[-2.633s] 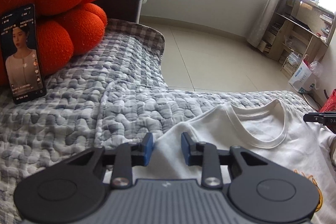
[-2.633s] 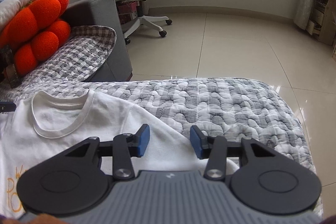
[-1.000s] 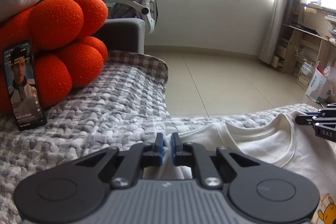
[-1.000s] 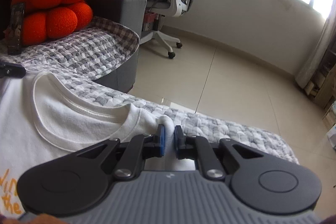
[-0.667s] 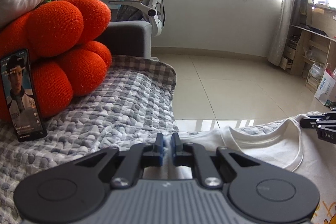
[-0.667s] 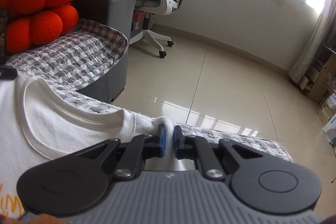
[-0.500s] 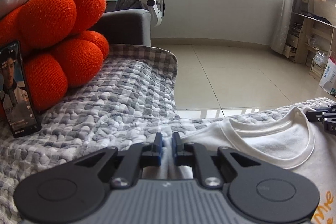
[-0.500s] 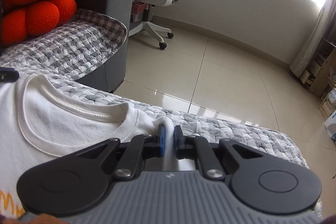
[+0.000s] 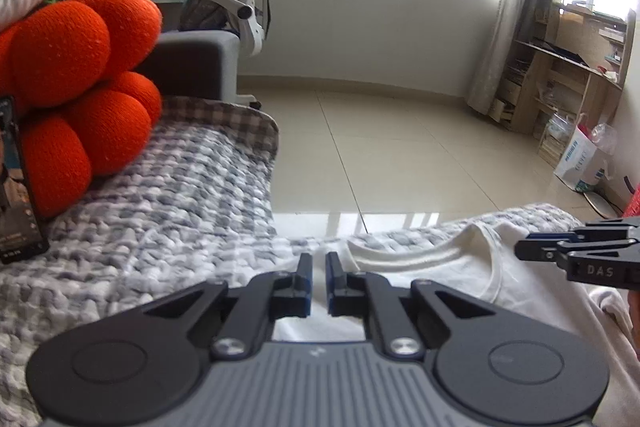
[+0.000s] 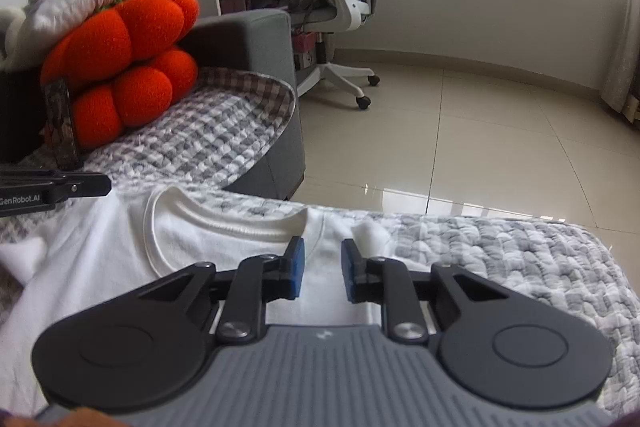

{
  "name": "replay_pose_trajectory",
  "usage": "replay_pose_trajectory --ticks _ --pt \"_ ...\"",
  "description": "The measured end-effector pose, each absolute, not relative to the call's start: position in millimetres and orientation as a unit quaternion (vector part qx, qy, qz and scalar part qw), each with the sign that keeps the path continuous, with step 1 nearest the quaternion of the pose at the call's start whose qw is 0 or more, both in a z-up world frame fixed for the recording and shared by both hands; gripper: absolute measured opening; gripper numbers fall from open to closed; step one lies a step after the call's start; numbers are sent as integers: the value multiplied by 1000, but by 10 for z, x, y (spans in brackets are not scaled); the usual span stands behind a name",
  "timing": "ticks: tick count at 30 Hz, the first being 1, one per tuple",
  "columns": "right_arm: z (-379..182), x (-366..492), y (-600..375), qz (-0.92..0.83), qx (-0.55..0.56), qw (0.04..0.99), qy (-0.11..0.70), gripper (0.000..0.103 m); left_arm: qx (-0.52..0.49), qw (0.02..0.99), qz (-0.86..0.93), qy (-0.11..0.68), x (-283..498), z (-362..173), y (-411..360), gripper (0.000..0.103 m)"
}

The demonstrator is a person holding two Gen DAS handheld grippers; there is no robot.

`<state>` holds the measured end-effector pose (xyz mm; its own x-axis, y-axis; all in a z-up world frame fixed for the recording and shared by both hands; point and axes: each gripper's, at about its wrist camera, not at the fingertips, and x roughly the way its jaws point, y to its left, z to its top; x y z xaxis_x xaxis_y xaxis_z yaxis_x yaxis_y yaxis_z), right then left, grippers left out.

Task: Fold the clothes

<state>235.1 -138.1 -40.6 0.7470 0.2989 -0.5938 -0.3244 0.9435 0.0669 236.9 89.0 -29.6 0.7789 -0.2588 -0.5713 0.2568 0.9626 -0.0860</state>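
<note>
Each matte-black plastic hand-held gripper, left (image 9: 318,283) and right (image 10: 322,269), has a ribbed grey body, two round black discs, silver screws on angled linkage arms and blue-padded fingers (image 10: 297,267), with white "DAS" and "GenRobot.AI" lettering on their sides.

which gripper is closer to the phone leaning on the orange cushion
Left. The left gripper sits at the shirt's shoulder on the phone's side; the right gripper, jaws opening, is past the collar, farther off.
</note>
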Motion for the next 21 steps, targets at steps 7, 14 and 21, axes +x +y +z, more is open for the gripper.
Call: replay_pose_trajectory --ticks 7,14,21 --pt "-628 2599 -1291 152 -27 935 321 15 -7 937 -138 322 2533 -619 762 2" --pt "-689 2874 -1238 130 -11 938 320 12 -33 937 -112 330 2808 -675 770 2" --pt "-565 2754 -1327 139 5 935 326 30 -32 936 -99 335 2733 -550 700 3"
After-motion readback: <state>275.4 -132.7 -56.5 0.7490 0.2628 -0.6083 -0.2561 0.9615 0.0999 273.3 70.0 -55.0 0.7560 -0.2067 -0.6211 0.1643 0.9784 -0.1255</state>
